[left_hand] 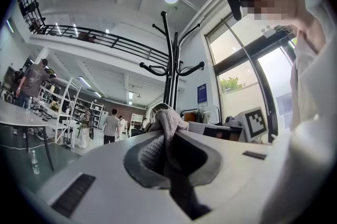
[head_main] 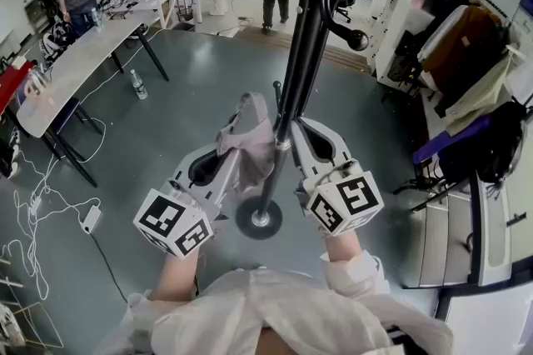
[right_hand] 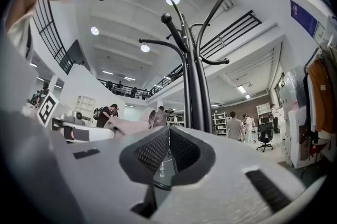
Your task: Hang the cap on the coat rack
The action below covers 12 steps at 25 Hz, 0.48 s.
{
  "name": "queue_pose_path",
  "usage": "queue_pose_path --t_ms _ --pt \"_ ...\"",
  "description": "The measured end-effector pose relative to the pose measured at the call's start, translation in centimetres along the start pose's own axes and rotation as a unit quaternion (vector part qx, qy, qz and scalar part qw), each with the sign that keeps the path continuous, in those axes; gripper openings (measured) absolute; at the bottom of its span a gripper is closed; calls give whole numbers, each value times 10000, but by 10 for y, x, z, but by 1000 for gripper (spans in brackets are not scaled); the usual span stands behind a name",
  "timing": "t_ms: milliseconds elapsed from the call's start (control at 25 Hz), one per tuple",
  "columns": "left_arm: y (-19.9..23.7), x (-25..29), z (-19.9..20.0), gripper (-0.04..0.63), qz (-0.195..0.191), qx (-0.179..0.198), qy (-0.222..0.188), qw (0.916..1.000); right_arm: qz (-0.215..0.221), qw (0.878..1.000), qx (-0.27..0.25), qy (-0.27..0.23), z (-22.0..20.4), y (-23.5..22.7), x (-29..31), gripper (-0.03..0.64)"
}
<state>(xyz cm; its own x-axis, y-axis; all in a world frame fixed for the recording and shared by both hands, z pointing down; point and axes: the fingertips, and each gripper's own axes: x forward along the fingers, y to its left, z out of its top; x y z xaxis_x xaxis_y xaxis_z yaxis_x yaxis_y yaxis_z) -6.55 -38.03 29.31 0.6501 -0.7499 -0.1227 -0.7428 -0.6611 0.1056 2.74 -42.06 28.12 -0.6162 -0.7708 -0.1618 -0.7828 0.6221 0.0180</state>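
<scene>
A grey workshop floor (head_main: pixel 166 103) spreads below me, with the coat rack (head_main: pixel 301 37) rising just ahead between my two tools. My left gripper (head_main: pixel 236 147) is clamped on the grey cap (head_main: pixel 252 137), just left of the pole and well below the hooks (left_hand: pixel 150 67), so I judge the coming move is a lift upward. My right gripper (head_main: pixel 304 141) is closed on nothing.

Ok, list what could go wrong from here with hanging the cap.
The left gripper pinches only a fold of the limp grey fabric cap, so it may slip when lifted. The curved hooks of the black metal coat rack sit well above both grippers; the crumpled cap may miss one. The right gripper, shut and empty, is close beside the pole and might knock it.
</scene>
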Motion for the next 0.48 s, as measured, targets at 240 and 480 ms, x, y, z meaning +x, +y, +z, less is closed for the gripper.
queue_pose_path --t_ms 240,480 --pt "3 -3 32 26 15 257 -323 9991 81 9997 -169 -178 20 10 8 3" --pt "2 -4 63 26 6 481 -646 9968 218 9987 -275 -366 40 23 18 3"
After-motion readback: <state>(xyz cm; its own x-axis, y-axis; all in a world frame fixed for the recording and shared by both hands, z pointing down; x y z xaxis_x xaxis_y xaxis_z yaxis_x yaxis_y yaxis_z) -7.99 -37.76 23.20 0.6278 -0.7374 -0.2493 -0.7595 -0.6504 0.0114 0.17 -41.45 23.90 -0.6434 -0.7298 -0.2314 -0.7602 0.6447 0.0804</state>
